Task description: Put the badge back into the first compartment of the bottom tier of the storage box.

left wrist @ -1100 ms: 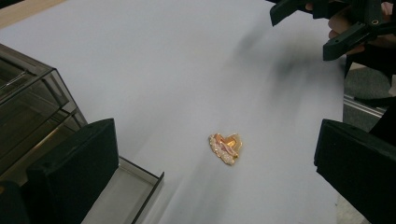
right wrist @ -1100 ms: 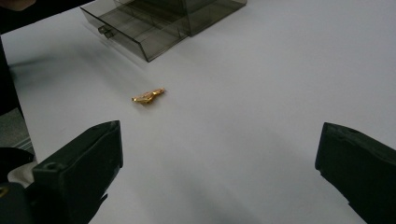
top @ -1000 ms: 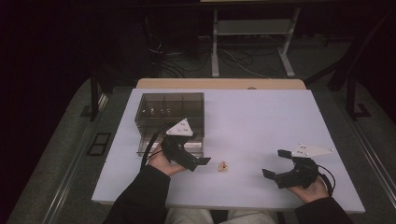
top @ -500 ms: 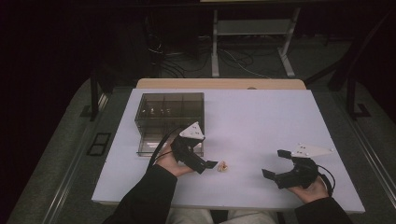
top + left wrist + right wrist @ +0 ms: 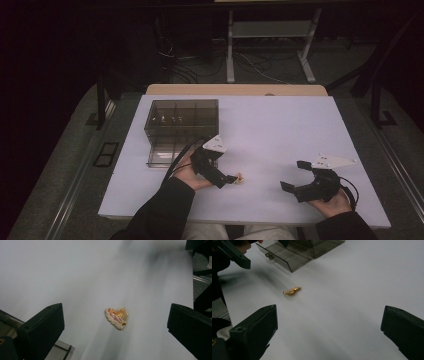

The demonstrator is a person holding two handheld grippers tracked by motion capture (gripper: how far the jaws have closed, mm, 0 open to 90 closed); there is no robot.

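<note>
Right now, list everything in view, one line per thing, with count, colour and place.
Table: one, white top, centre of the high view.
Organiser box: one, smoky clear plastic with compartments, far left of the table, a drawer pulled out toward the person.
Heart-shaped pin: one, gold and pink, flat on the table, between the left gripper's open jaws.
Left gripper: one, black, over the pin.
Right gripper: one, black, open, near right of the table.

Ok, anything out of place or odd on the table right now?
Only the small gold heart charm: it lies loose on the table, outside the compartment box. The left hand-held gripper is open right at it. Nothing looks spilled or damaged.
</note>
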